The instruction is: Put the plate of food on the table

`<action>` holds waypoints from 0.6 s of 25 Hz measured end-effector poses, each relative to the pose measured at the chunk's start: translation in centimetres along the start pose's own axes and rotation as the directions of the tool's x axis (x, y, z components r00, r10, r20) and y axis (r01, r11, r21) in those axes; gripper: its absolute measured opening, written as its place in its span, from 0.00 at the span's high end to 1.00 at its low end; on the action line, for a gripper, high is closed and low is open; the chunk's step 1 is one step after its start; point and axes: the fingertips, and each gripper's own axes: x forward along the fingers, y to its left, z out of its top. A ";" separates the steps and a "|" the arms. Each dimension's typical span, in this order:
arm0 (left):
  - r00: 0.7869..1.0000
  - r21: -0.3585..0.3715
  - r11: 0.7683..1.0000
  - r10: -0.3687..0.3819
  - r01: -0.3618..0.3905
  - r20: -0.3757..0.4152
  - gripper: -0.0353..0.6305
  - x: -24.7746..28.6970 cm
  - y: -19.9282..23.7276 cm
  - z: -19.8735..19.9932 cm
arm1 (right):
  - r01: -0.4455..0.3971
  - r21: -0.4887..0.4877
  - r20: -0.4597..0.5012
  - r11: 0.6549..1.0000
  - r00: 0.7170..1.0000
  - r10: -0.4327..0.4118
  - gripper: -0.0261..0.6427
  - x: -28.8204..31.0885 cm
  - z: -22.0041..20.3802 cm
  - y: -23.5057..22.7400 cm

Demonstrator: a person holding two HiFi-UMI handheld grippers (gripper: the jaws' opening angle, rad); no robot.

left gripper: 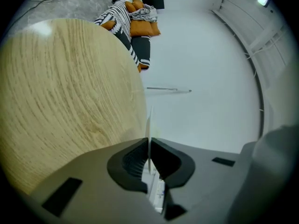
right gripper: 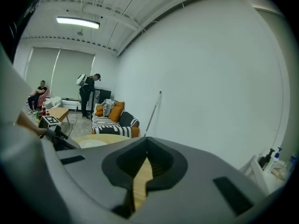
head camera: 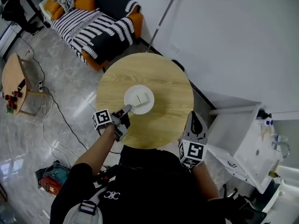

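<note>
Plate [head camera: 132,93] | my left claw [head camera: 126,109] clamped on its rim, right claw [head camera: 194,117] closed, empty | I hold it level, settling flat on surface [head camera: 163,78]

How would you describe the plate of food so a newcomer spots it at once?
Start at the round wooden table in the middle of the head view, below the striped sofa. The plate is at the tabletop's centre, its near rim clamped in the left gripper. It is the only white disc against the wood, carrying pale pieces of food.
</note>
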 end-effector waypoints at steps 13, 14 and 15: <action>0.999 -0.032 0.999 0.015 -0.016 -0.044 0.91 3.1 3.6 1.5 | 0.043 -0.055 -0.031 0.998 0.999 -0.045 0.95 -0.4 -0.3 0.1; 0.999 -0.034 0.999 0.017 -0.019 -0.045 0.91 3.3 3.7 1.6 | 0.046 -0.054 -0.033 0.997 0.998 -0.048 0.95 -0.3 -0.3 0.1; 0.999 -0.036 0.999 0.019 -0.021 -0.047 0.91 3.4 3.9 1.8 | 0.049 -0.053 -0.035 0.997 0.998 -0.051 0.95 -0.3 -0.3 0.1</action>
